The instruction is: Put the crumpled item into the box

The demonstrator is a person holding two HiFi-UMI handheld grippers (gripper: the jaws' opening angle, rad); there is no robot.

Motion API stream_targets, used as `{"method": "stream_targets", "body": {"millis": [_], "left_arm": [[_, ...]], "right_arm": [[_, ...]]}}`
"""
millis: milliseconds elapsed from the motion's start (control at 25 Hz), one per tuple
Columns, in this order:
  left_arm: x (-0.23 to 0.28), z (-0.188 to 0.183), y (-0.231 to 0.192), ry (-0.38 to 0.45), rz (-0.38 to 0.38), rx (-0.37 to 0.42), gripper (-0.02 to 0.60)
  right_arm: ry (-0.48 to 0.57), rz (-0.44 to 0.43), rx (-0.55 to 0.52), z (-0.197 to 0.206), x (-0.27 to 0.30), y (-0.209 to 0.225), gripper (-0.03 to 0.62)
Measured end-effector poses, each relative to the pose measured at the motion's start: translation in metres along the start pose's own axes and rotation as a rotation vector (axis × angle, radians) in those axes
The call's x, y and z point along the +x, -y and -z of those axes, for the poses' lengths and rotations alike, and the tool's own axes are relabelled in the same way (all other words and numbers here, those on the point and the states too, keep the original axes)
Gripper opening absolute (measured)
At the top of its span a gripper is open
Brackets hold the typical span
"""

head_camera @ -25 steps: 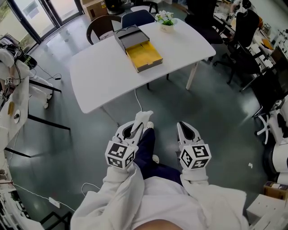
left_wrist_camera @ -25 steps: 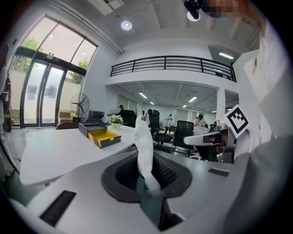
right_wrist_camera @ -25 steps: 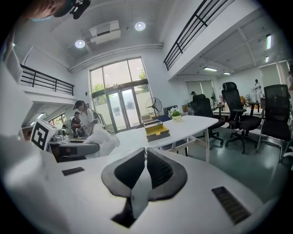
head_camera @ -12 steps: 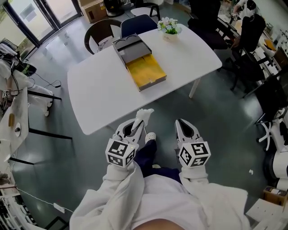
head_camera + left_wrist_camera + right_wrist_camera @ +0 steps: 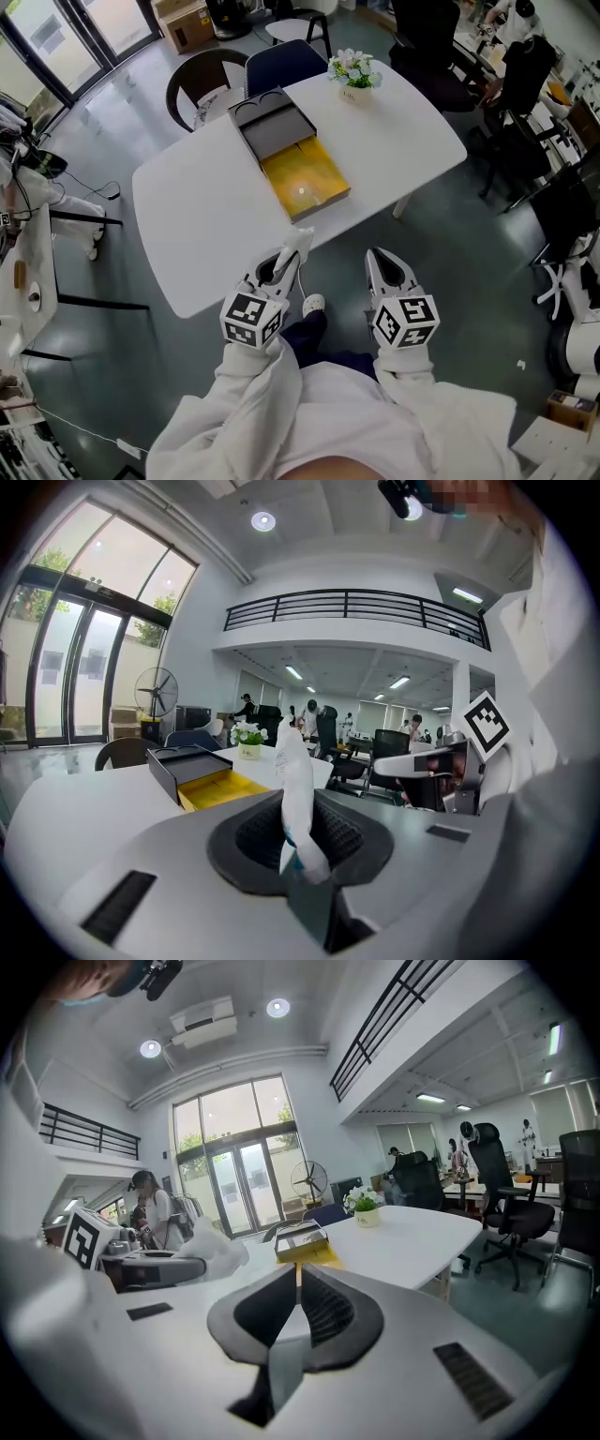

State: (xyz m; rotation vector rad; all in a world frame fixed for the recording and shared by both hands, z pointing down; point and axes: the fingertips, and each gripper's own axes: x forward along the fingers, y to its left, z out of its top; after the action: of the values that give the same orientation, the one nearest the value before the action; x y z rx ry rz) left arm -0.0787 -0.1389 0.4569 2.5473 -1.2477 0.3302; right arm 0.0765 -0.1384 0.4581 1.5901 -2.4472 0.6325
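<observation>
A white crumpled item [image 5: 299, 245] sticks up from my left gripper [image 5: 285, 260], which is shut on it near the white table's front edge [image 5: 197, 281]. In the left gripper view the crumpled item [image 5: 293, 785] stands pinched between the jaws. The box [image 5: 306, 183], an open tray with a yellow inside and a grey lid part [image 5: 273, 131] behind it, lies on the table ahead of both grippers. My right gripper [image 5: 384, 260] hovers beside the left one, off the table's edge, shut with nothing in it. From the right gripper [image 5: 298, 1290] view the box [image 5: 302, 1242] lies straight ahead.
A small pot of flowers [image 5: 354, 73] stands on the table's far right. Two chairs [image 5: 202, 82] [image 5: 292, 54] are tucked in at the far side. Office chairs [image 5: 511, 122] and desks fill the right. A white rack [image 5: 28, 234] stands at left.
Both grippers have moved forward together toward the table, the crumpled item still in the left one. The table and box now lie closer, with the left gripper at the table's front edge.
</observation>
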Motion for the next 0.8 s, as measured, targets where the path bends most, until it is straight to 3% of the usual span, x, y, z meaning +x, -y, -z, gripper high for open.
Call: {"method": "stream_targets", "body": {"millis": [520, 800], "left_arm": [[0.052, -0.011, -0.042, -0.005, 0.067, 0.016, 0.058], [0.054, -0.006, -0.037, -0.017, 0.109, 0.013, 0.058]], "right_arm": [[0.010, 0.033, 0.021, -0.015, 0.059, 0.015, 0.038], [-0.006, 0.038, 0.017, -0.015, 0.064, 0.011, 0.039]]}}
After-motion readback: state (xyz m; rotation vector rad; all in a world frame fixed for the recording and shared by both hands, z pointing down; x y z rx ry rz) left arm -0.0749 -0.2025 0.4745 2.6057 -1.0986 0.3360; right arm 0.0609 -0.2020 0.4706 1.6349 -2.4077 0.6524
